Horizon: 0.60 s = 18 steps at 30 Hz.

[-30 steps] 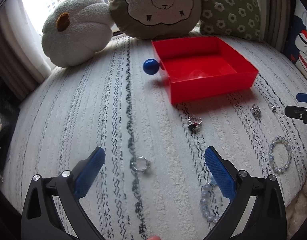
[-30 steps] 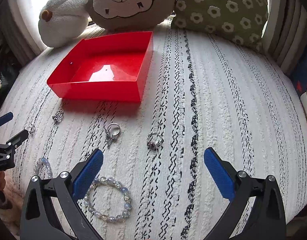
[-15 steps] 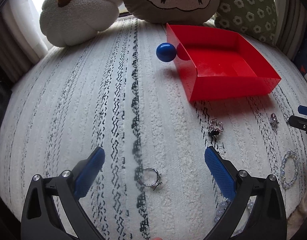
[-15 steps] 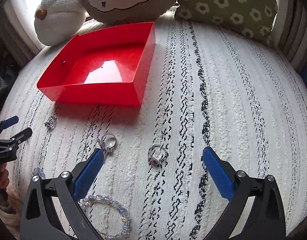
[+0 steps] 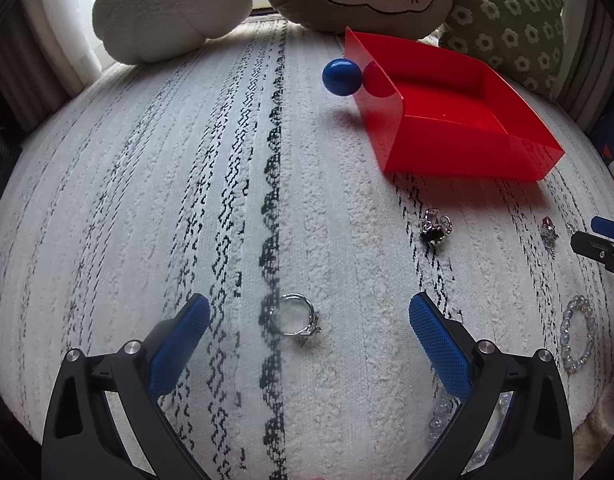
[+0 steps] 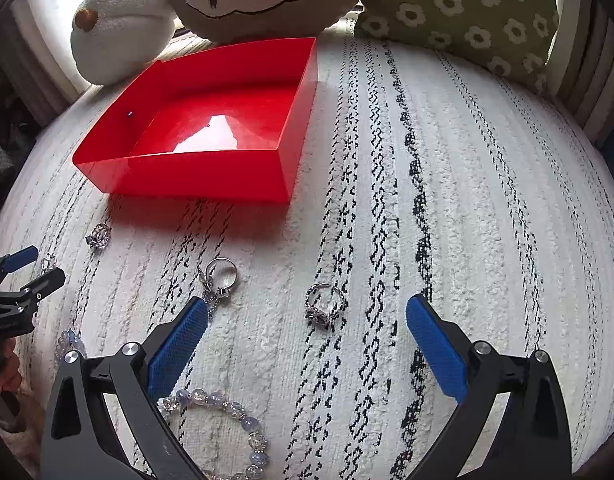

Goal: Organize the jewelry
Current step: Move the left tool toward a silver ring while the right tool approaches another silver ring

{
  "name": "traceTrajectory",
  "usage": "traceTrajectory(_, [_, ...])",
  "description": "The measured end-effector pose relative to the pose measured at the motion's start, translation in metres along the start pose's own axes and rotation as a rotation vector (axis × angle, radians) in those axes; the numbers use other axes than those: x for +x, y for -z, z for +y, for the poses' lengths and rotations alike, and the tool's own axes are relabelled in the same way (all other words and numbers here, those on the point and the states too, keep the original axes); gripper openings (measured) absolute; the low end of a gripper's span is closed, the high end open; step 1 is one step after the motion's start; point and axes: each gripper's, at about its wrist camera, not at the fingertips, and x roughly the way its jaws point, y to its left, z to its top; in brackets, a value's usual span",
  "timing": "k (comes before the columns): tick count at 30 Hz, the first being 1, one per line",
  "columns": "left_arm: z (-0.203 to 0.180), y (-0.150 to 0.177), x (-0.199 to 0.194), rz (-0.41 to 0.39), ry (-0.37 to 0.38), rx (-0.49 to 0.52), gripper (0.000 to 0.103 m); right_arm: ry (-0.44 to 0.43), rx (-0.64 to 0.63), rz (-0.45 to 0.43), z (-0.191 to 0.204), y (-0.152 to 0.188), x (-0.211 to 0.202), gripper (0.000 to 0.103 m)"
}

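Two open grippers, beaded bracelet (image 6: 227,432) partly hidden behind right gripper (image 6: 307,332)

Red tray (image 6: 211,176) sits empty toward the rug's far edge. Jewelry lies loose on the rug before it: silver ring (image 5: 293,320) flat, dark-stone ring (image 5: 433,232) near the tray's front wall, ornate ring (image 6: 325,306), keyring-like ring (image 6: 223,276), beaded bracelet (image 6: 227,432) nearest the near edge.

The left claw (image 5: 309,322) hangs wide open over a silver ring (image 5: 295,319) on the white rug (image 5: 147,200); the red tray (image 5: 459,152) sits beyond, right.
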Motion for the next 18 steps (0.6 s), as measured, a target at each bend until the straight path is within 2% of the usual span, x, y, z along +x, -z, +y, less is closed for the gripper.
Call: traceTrajectory(18, [0.006, -0.001, 0.007, 0.002, -0.035, -0.022, 0.096, 0.018, -0.011, 0.018, 0.006, 0.006, 0.011, 0.096])
